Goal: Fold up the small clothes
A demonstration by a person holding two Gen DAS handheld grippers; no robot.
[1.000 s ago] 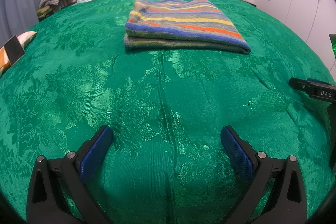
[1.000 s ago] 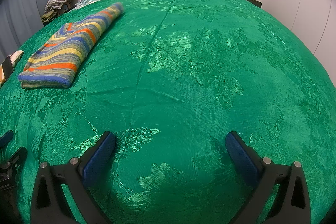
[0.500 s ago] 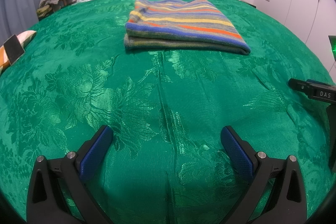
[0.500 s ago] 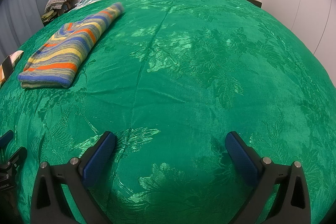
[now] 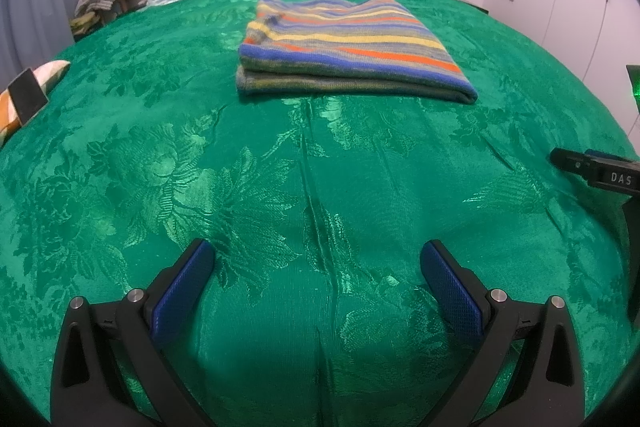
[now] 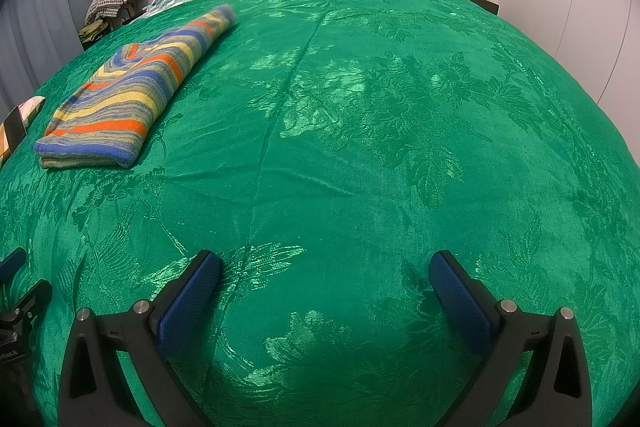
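Nothing has shifted over the last second: striped garment (image 5: 352, 55) lies folded at twelve o'clock on the bed (image 5: 160, 167). Left gripper (image 5: 316, 267) and right gripper (image 6: 324, 275) stay spread and empty, so the fold looks finished.

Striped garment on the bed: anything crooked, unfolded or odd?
Nothing stands out. The striped garment lies folded flat on the green bedspread, edges roughly aligned. Both tongs, left and right, are open and empty.

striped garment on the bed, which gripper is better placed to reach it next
Left. In its view the folded striped garment lies straight ahead of the open left gripper. From the open right gripper it sits far off to the left side, across the green bedspread.
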